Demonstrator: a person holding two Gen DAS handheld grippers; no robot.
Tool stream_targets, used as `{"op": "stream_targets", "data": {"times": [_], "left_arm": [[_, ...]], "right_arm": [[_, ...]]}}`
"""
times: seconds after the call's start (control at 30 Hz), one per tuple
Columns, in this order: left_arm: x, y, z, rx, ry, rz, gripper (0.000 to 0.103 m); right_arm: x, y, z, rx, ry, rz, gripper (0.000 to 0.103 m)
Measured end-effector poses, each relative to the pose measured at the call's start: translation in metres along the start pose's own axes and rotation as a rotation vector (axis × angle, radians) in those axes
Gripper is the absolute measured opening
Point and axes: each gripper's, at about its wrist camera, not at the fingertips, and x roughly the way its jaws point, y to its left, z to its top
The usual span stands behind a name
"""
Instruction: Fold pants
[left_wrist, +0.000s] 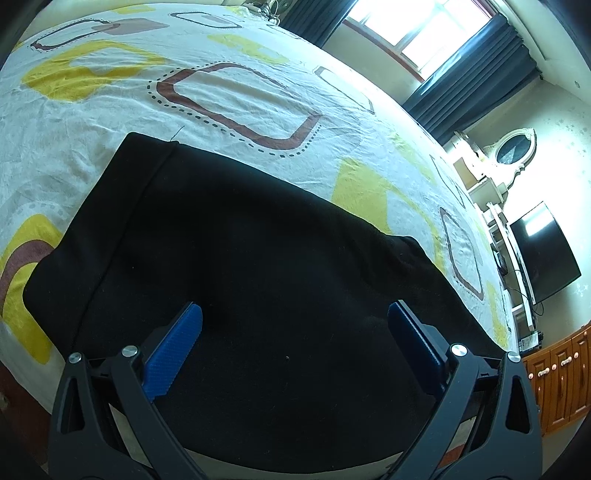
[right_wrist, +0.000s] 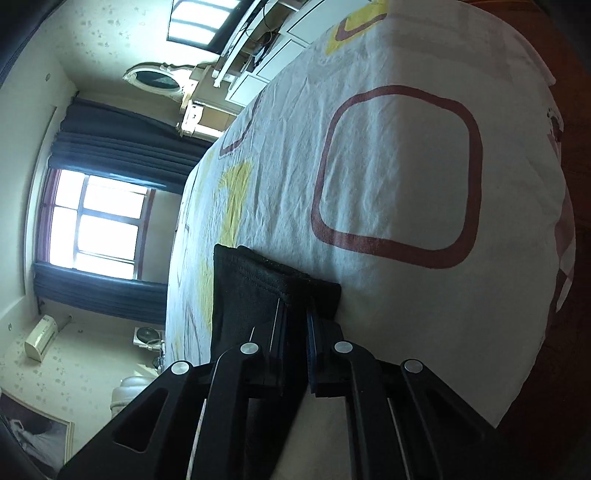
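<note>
The black pants (left_wrist: 240, 240) lie spread on the bed in the left wrist view. My left gripper (left_wrist: 295, 314) is open just above the cloth, its blue pads (left_wrist: 173, 350) wide apart and holding nothing. In the right wrist view my right gripper (right_wrist: 297, 314) is shut on a hemmed end of the black pants (right_wrist: 258, 284), which it holds against the bedsheet. The view is rolled sideways. The rest of the pants is hidden behind the fingers there.
The bed carries a white sheet (left_wrist: 240, 92) with yellow and brown squares. The bed edge (right_wrist: 554, 258) drops to a dark wooden floor. A TV (left_wrist: 543, 251), white shelves, wooden cabinets (left_wrist: 561, 373) and a curtained window (right_wrist: 96, 225) stand beyond.
</note>
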Motion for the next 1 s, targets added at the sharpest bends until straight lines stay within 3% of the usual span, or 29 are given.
{"op": "stream_targets", "data": {"times": [0.03, 0.07, 0.1, 0.17, 0.23, 0.47, 0.6, 0.8, 1.0], "left_arm": [[0.0, 0.0, 0.0, -0.004, 0.001, -0.002, 0.1], [0.0, 0.001, 0.001, -0.008, 0.002, -0.005, 0.1], [0.0, 0.002, 0.001, -0.01, 0.003, -0.007, 0.1], [0.0, 0.002, 0.002, -0.009, 0.008, -0.008, 0.1], [0.001, 0.002, 0.002, -0.005, 0.01, -0.006, 0.1], [0.003, -0.003, -0.001, 0.038, 0.012, 0.02, 0.1], [0.002, -0.003, -0.001, 0.041, 0.012, 0.018, 0.1], [0.002, -0.005, -0.003, 0.052, 0.009, 0.027, 0.1], [0.002, -0.007, -0.003, 0.063, 0.008, 0.034, 0.1]], "right_arm": [[-0.003, -0.002, -0.002, 0.025, -0.01, -0.003, 0.012], [-0.007, -0.004, -0.004, 0.045, -0.031, -0.025, 0.028], [-0.014, -0.007, -0.007, 0.058, -0.066, -0.045, 0.035], [-0.026, -0.007, -0.015, 0.051, -0.101, -0.067, 0.044], [-0.028, 0.001, -0.03, 0.021, -0.055, -0.034, 0.044], [0.01, 0.029, -0.109, -0.072, 0.262, 0.084, 0.044], [0.027, 0.028, -0.12, -0.067, 0.297, 0.075, 0.044], [0.021, 0.039, -0.128, -0.143, 0.268, 0.052, 0.044], [0.038, 0.048, -0.143, -0.143, 0.355, 0.079, 0.044]]}}
